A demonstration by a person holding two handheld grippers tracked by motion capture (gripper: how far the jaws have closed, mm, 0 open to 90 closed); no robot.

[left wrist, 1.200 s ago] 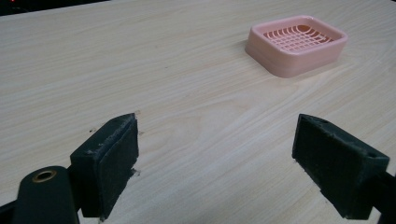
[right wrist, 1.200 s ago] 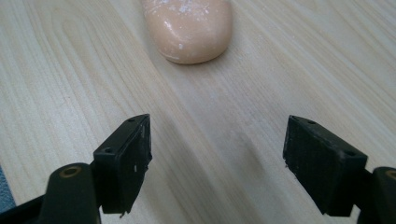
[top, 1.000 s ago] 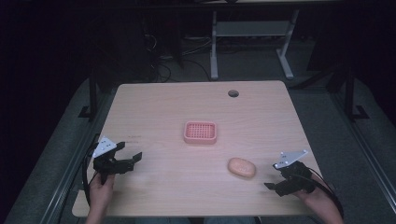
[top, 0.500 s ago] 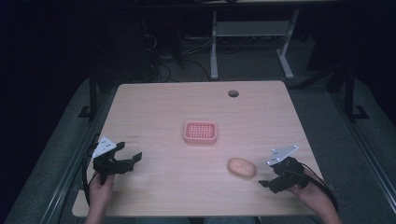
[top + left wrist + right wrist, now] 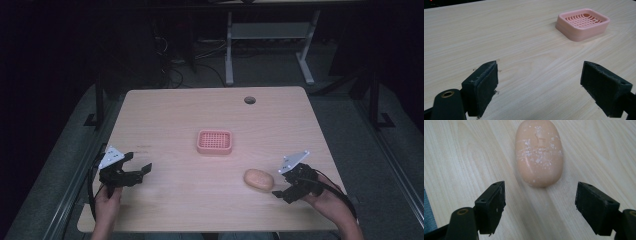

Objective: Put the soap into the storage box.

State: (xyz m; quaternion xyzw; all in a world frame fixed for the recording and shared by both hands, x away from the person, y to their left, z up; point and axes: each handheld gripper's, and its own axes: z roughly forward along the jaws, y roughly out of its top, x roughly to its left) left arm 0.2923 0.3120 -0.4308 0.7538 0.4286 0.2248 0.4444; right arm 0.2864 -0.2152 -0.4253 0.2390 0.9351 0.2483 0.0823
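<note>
- A light wooden bench (image 5: 165,120) stood on a dark floor, its grain running lengthwise.
- A round cable hole (image 5: 249,100) sat near the bench's far edge, right of centre.
- A white metal frame (image 5: 270,37) with two splayed legs stood on the floor beyond the bench.
- Dark cables (image 5: 175,70) lay tangled on the floor left of that frame.
- Grey matting (image 5: 385,165) flanked the bench on the right, with a similar strip on the left.
</note>
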